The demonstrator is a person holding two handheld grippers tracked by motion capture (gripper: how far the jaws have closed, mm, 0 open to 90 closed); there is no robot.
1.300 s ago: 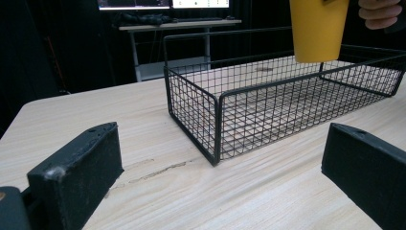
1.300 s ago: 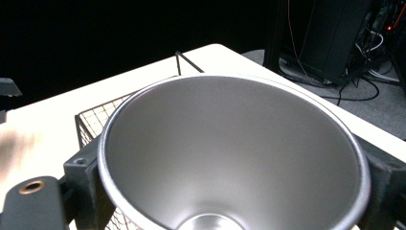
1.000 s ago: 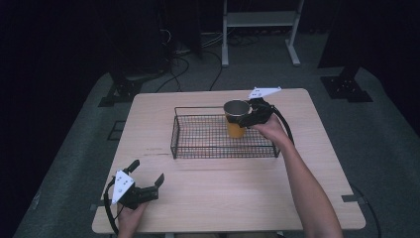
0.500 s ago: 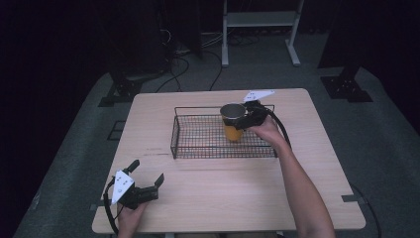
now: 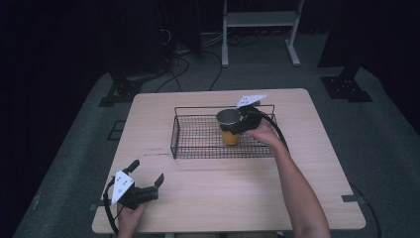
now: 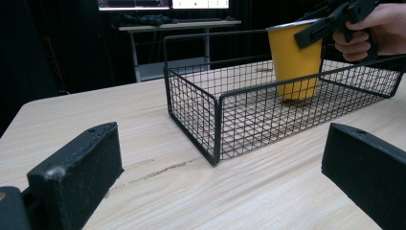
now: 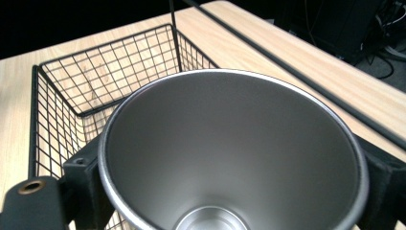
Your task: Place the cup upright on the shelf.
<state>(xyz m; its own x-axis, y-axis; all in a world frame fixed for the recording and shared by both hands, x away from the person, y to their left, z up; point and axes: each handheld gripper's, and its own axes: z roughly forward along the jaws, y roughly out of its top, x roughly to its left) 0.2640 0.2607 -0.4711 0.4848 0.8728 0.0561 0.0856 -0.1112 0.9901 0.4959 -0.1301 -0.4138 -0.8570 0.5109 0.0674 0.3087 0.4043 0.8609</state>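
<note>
Right now the yellow cup (image 5: 230, 135) sits upright inside the black wire basket (image 5: 198, 144), toward its right half, silver inside showing from above. Cup bottom looks down on or just above the basket's mesh floor in the left gripper view (image 6: 293, 60); cannot tell if it fully rests. Right gripper (image 5: 241, 122) pinches the cup near the rim, one black jaw on each side of the wall, seen pressed against the metal lip in the right gripper view (image 7: 234, 153). Person's right hand (image 5: 265, 133) wraps the gripper handle, forearm coming in from the bottom right, cable looping off behind the wrist. Grey three-cornered plate on top of that gripper, over the basket's back rail.

Basket stands mid-table, a bit toward the far edge, long side across the wooden table (image 5: 208, 193). Nothing else seen in it besides the cup.

Left gripper (image 5: 146, 178) is well apart from the basket, near the front left corner of the table, jaws spread wide, nothing between them. Left hand (image 5: 130, 215) holds it low at the table edge. Its jaws point toward the basket's near left corner.

Dark floor around, cables and a white metal frame (image 5: 260, 29) beyond the table.
</note>
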